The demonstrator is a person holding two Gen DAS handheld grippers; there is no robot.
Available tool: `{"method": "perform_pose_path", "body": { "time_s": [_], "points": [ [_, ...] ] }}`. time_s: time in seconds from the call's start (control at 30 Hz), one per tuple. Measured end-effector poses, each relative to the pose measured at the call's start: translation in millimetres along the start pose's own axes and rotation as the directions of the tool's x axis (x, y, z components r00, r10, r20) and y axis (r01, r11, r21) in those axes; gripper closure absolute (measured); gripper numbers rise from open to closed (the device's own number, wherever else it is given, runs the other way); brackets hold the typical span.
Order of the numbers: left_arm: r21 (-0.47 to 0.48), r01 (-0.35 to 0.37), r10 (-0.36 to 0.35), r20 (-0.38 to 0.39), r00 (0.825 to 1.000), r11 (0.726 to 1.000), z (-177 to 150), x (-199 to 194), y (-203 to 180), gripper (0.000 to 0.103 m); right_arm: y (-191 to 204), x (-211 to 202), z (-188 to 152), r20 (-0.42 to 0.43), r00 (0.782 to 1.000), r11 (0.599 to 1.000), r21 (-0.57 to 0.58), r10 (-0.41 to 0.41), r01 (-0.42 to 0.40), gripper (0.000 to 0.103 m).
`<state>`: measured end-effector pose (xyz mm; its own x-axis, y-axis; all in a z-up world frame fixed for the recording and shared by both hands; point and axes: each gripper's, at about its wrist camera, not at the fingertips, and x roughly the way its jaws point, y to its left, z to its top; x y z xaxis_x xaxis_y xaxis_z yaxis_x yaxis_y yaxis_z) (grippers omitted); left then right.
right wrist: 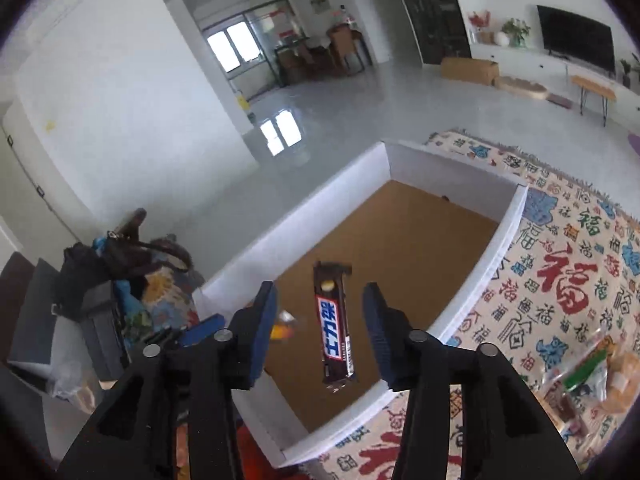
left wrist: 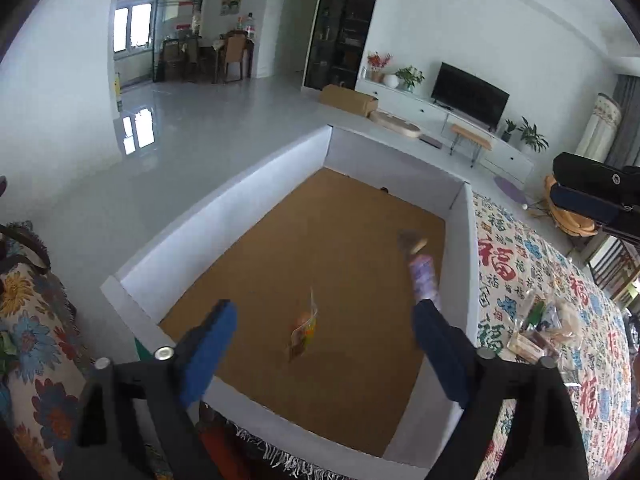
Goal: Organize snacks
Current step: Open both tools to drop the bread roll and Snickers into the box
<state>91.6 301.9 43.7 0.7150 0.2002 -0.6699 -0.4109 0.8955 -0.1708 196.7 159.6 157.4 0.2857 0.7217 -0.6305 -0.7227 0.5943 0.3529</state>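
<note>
Your right gripper (right wrist: 320,312) is spread wide, touching nothing; the Snickers bar (right wrist: 334,328) sits between its fingers over the white box (right wrist: 496,256); your left gripper (left wrist: 324,320) gapes too, a small clear packet (left wrist: 304,330) at 12 o'clock.

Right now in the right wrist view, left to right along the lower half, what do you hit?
Dark bags → orange-wrapped snack → chocolate bar inside the white box → patterned cloth → snack pile. The right gripper has its jaws apart, either side of the bar.
</note>
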Motion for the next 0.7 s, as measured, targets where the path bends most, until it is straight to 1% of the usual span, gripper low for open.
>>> {"method": "perform_pose_path", "body": {
  "time_s": [0.07,0.1,0.17,0.2,0.27,0.3,0.37,0.4,0.43,0.5,0.53,0.6,0.63,0.7],
  "points": [
    [0.01,-0.042,0.042,0.041,0.998,0.999,-5,-4,-6,0.012,-6,-10,-7,0.041,0.999,1.0,-0.001,-0.018,0.018,0.045],
    [0.013,-0.049,0.048,0.069,0.996,0.999,-6,-6,-12,0.011,-12,-16,-14,0.054,0.998,0.999,-0.008,-0.039,0.039,0.037],
    [0.029,0.003,-0.006,0.116,0.993,1.0,-8,-7,-33,0.011,-30,-27,-34,0.072,0.992,0.994,-0.031,-0.1,0.102,0.036],
    [0.053,0.023,-0.03,0.121,0.992,0.998,-8,-6,-46,0.011,-41,-32,-45,0.074,0.988,0.99,-0.039,-0.133,0.137,0.036],
    [0.134,0.036,-0.052,0.122,0.991,0.99,-5,6,-78,0.011,-70,-46,-73,0.073,0.978,0.98,-0.039,-0.193,0.196,0.036],
    [0.183,0.023,-0.046,0.121,0.992,0.983,-6,15,-96,0.011,-85,-55,-90,0.071,0.972,0.973,-0.036,-0.223,0.226,0.036],
    [0.264,-0.039,0.008,0.116,0.993,0.964,-9,37,-126,0.011,-120,-75,-124,0.065,0.953,0.954,-0.03,-0.296,0.298,0.036],
    [0.282,-0.055,0.024,0.111,0.993,0.958,-12,47,-136,0.011,-137,-88,-141,0.065,0.938,0.94,-0.019,-0.34,0.342,0.036],
    [0.283,-0.047,0.021,0.095,0.995,0.958,-16,57,-142,0.011,-155,-101,-158,0.061,0.922,0.923,-0.004,-0.383,0.384,0.036],
    [0.257,-0.005,-0.006,0.042,0.999,0.966,-25,74,-147,0.012,-192,-127,-189,0.039,0.881,0.881,0.044,-0.472,0.471,0.036],
    [0.265,-0.012,0.007,0.021,1.0,0.964,-29,79,-150,0.014,-211,-138,-205,0.025,0.858,0.857,0.074,-0.512,0.51,0.036],
    [0.339,-0.026,0.01,0.047,0.999,0.94,-33,73,-159,0.014,-245,-159,-232,-0.002,0.81,0.803,0.138,-0.586,0.58,0.036],
    [0.35,-0.03,0.009,0.063,0.998,0.936,-35,69,-159,0.014,-259,-169,-245,-0.01,0.788,0.776,0.168,-0.616,0.608,0.036],
    [0.308,-0.012,-0.005,0.056,0.998,0.951,-40,58,-151,0.014,-281,-184,-266,-0.027,0.753,0.729,0.227,-0.658,0.646,0.036]
  ]
}}
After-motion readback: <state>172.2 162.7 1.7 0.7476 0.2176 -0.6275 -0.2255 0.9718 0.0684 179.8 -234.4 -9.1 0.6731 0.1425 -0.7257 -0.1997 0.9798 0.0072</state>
